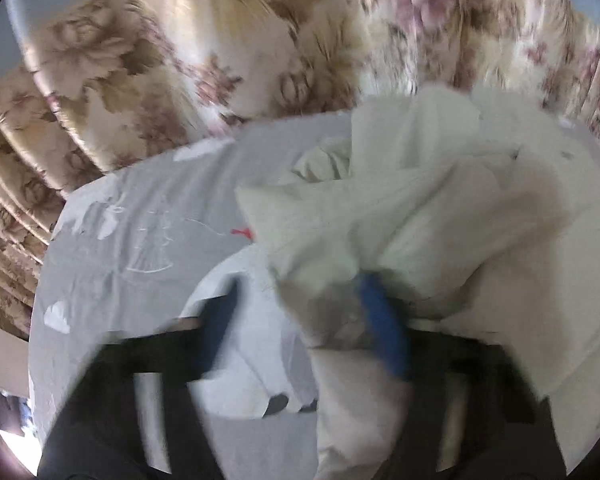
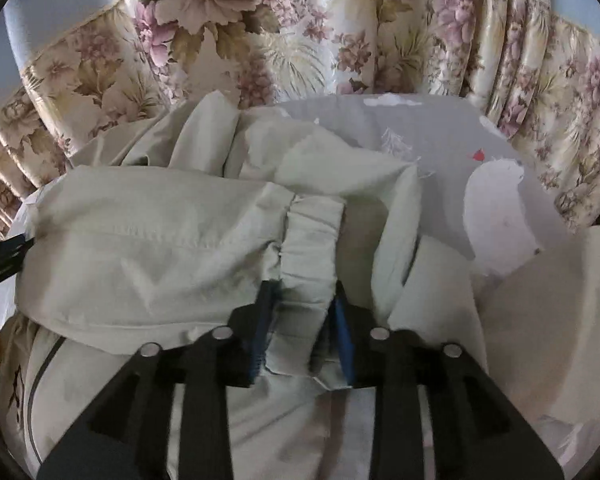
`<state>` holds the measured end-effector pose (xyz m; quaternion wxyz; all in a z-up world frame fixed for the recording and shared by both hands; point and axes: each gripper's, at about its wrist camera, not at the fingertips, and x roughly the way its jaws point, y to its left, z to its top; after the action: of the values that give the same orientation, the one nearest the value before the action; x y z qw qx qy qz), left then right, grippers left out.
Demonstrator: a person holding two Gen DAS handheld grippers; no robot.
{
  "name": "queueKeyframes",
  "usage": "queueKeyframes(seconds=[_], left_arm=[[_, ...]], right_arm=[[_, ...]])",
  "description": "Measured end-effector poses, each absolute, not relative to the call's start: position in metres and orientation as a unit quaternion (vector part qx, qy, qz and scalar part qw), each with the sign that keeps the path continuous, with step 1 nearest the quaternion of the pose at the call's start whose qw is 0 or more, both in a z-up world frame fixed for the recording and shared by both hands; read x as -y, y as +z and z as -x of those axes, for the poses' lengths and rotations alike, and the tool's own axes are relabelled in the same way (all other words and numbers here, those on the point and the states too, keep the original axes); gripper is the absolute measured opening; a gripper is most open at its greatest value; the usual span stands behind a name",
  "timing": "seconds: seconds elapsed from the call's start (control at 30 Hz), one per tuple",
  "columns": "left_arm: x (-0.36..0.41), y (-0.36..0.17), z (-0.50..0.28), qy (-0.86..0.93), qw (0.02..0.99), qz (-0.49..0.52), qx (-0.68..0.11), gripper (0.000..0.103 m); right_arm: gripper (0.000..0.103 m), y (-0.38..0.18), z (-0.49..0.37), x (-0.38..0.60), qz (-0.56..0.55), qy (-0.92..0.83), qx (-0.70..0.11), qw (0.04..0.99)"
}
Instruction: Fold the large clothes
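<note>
Blur smears the left wrist view, where the left gripper (image 1: 300, 312) has its fingers spread wide, one blue finger (image 1: 380, 320) half buried under a pale cream garment (image 1: 400, 208). That crumpled, creased garment lies heaped on a grey printed bedsheet (image 1: 140, 232) before floral curtains (image 2: 300, 32). The right gripper (image 2: 302, 320) pinches the garment's gathered cuff (image 2: 310, 248) between narrow fingers.

Rumpled pale green garment (image 2: 148, 240), bunched
</note>
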<state>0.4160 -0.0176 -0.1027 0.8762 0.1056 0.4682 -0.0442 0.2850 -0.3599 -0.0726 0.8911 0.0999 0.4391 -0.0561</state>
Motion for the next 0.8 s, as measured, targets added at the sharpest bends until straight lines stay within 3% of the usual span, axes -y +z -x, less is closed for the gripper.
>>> queueKeyframes(seconds=[0.03, 0.07, 0.13, 0.17, 0.2, 0.23, 0.3, 0.43, 0.73, 0.8], left_arm=[[0.018, -0.105, -0.42, -0.036, 0.875, -0.111, -0.469, 0.019], [0.016, -0.108, -0.425, -0.008, 0.876, -0.122, -0.467, 0.016], [0.01, -0.107, -0.43, 0.01, 0.874, -0.12, -0.47, 0.017], [0.006, -0.104, -0.429, 0.005, 0.874, -0.108, -0.474, 0.019], [0.003, -0.097, -0.423, -0.004, 0.878, -0.094, -0.47, 0.04], [0.001, -0.089, -0.416, -0.008, 0.885, -0.089, -0.458, 0.076], [0.001, -0.065, -0.392, -0.004, 0.908, -0.097, -0.407, 0.1], [0.002, -0.033, -0.351, -0.018, 0.927, -0.106, -0.36, 0.1], [-0.001, -0.033, -0.323, -0.06, 0.919, -0.06, -0.385, 0.1], [0.003, -0.038, -0.32, -0.063, 0.916, -0.056, -0.393, 0.1]], right_arm=[[0.033, -0.066, -0.281, 0.359, -0.094, -0.051, -0.434, 0.895], [0.033, -0.061, -0.278, 0.358, -0.089, -0.049, -0.43, 0.897], [0.036, -0.04, -0.26, 0.364, -0.086, -0.045, -0.407, 0.908], [0.042, -0.03, -0.258, 0.367, -0.09, -0.044, -0.396, 0.913], [0.046, -0.018, -0.246, 0.375, -0.096, -0.045, -0.38, 0.919], [0.054, -0.009, -0.237, 0.385, -0.101, -0.05, -0.368, 0.923], [0.06, 0.008, -0.211, 0.413, -0.106, -0.098, -0.343, 0.928], [0.063, 0.001, -0.17, 0.49, -0.172, -0.196, -0.34, 0.903], [0.063, -0.094, -0.113, 0.6, -0.293, -0.288, -0.38, 0.829], [0.059, -0.106, -0.116, 0.599, -0.31, -0.261, -0.381, 0.831]])
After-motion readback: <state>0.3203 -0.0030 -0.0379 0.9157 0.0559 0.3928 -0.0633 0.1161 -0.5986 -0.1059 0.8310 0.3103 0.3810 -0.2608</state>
